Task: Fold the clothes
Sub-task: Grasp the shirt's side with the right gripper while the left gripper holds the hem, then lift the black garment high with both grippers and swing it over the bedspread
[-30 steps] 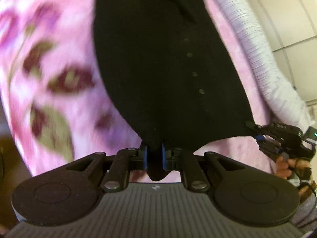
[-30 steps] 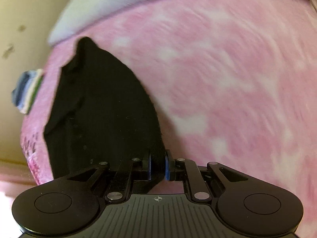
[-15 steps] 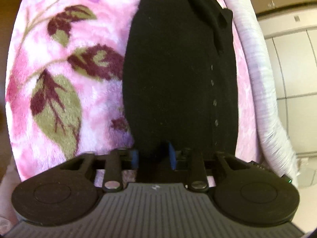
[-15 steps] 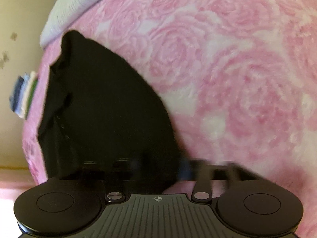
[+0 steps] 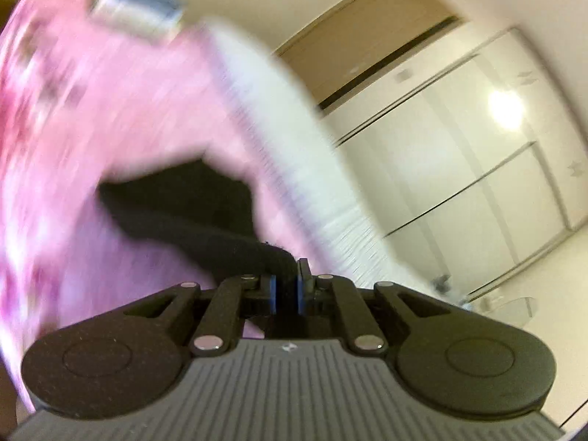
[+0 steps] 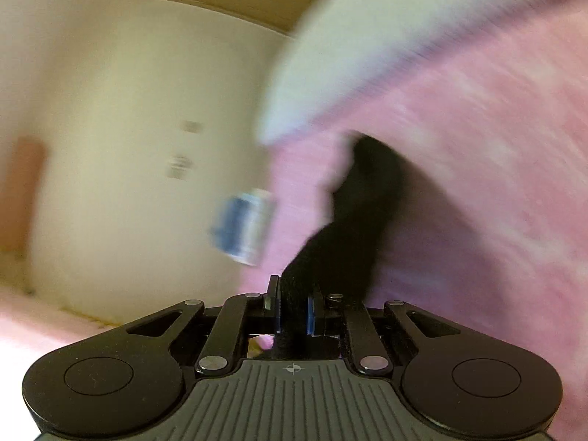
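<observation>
Your left tool (image 5: 286, 290) is clenched on the black garment (image 5: 191, 217), its jaws having just closed further on the cloth. Your right tool (image 6: 294, 310) grips another part of the same garment — the jaws just closed further there too. The garment trails from both tools down to the pink blanket (image 5: 110, 117) on the bed — everything beyond is blurred.

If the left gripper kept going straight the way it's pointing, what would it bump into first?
Probably the black garment pinched in the left gripper, then the pink blanket beyond. The picture is blurry, so depth is uncertain.
</observation>
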Motion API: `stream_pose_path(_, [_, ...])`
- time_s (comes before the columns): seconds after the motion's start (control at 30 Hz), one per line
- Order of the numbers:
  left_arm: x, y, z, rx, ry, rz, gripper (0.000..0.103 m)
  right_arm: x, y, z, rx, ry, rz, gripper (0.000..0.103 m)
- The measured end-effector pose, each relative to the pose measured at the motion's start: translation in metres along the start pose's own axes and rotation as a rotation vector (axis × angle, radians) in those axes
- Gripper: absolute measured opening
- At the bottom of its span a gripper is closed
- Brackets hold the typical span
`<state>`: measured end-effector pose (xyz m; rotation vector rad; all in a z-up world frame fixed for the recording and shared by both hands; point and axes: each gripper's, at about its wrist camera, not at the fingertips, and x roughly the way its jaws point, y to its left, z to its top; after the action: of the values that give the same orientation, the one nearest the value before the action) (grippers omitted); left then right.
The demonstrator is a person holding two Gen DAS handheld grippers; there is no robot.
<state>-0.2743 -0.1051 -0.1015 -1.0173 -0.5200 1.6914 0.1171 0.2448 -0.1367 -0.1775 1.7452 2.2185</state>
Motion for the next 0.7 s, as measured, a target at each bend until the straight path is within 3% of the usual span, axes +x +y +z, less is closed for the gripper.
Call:
stream_pose_path(0.2, [-0.067,-0.105,0.108,0.119,-0.192,-0.203,0.007,-0.035,0.168,0.033,-0.223,-0.155,0.266,0.011])
stream_pose_path(0.33, [-0.099,-0.180,0.139,0.206,-0.323,-0.300,0.007,-0.071,0.262,0.035,-0.391,-0.298,0.473,0.011])
stream_pose_path(0.47, [-0.101,-0.201,0.155,0.177,-0.285,-0.265,0.007,-0.067,0.299,0.040,-0.390,-0.351,0.396,0.011])
stream_pose_path(0.57, [-0.101,-0.208,0.162,0.184,-0.277,-0.310,0.007,-0.072,0.309,0.037,-0.404,-0.392,0.396,0.011])
stream_pose_path(0.6, [-0.093,-0.207,0.167,0.174,-0.262,-0.319,0.007,-0.074,0.310,0.035,-0.418,-0.406,0.406,0.011])
stream_pose_path(0.7, [-0.042,-0.193,0.186,0.152,-0.186,-0.312,0.007,-0.059,0.308,0.044,-0.398,-0.443,0.268,0.011])
